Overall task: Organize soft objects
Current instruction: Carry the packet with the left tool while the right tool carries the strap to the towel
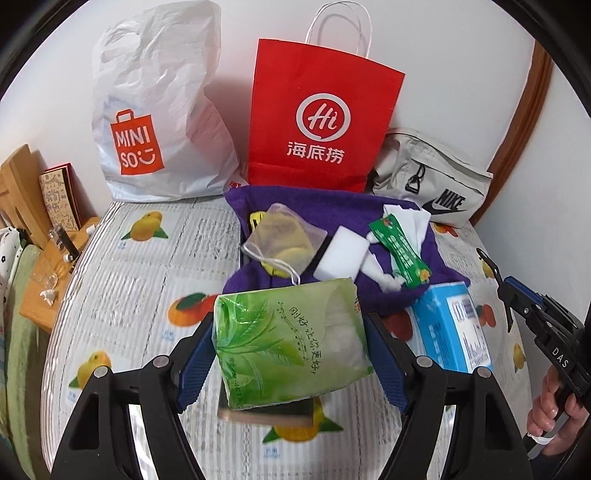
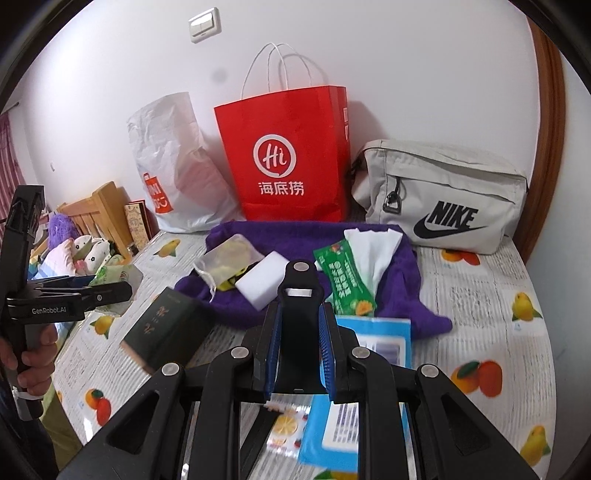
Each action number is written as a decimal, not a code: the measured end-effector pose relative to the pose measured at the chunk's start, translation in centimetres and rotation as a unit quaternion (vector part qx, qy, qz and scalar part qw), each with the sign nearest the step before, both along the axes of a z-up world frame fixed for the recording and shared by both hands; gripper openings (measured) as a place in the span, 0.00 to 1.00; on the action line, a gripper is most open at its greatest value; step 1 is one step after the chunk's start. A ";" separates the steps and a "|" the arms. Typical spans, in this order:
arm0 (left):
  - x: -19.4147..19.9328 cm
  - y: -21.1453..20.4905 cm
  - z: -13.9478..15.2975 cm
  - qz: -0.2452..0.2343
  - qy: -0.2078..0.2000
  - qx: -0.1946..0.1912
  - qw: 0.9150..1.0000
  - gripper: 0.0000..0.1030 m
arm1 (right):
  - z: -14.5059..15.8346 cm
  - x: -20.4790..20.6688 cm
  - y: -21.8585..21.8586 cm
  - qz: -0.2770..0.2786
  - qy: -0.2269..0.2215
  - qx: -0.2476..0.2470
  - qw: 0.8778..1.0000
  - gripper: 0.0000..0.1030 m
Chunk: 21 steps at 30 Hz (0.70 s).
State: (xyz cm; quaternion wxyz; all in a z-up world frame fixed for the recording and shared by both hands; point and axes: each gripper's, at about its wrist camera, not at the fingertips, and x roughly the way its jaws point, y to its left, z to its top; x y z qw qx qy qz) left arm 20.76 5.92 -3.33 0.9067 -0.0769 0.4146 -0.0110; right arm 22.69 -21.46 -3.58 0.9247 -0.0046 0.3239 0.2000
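We see a counter (image 1: 147, 266) under a fruit-print cover. Against the white wall stand a Miniso bag (image 1: 155, 122), a red paper bag (image 1: 321, 114) and a grey Nike pouch (image 2: 443, 195). A dark book (image 2: 162, 328) lies near the counter's left edge; a light switch (image 2: 205, 24) sits high on the wall, and a wooden headboard (image 2: 99, 214) rises at left.

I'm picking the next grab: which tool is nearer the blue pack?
Right. The right tool, shut on a black clip, hangs just above the blue pack. The left tool, holding the green tissue pack, is off to its left, by the dark book.
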 end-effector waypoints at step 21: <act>11.8 -0.9 -1.7 0.000 0.026 0.017 1.000 0.74 | -2.9 12.1 3.4 0.032 0.038 -0.025 0.998 0.20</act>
